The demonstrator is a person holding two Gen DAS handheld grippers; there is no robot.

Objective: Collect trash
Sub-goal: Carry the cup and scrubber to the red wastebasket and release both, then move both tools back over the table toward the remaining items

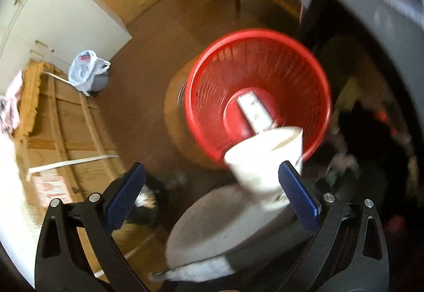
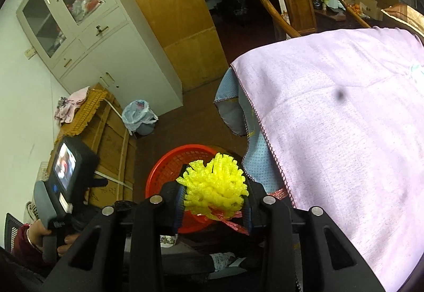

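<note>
Red mesh basket [image 1: 258, 95] lies beneath both tools: our left gripper [image 1: 212, 199], jaws spread, has a white paper cup [image 1: 265, 156] loose at its right finger, while our right gripper [image 2: 213, 201], clamping yellow foam netting [image 2: 216, 183], should centre before releasing.

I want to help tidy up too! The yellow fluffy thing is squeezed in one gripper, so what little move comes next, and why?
Probably carry the right hand-held gripper a little further forward over the red basket, then let go. It is shut on the yellow foam ball, and the basket sits open just beyond and below it. A white cup is already tipping towards the same basket, so that looks like the trash spot.
</note>
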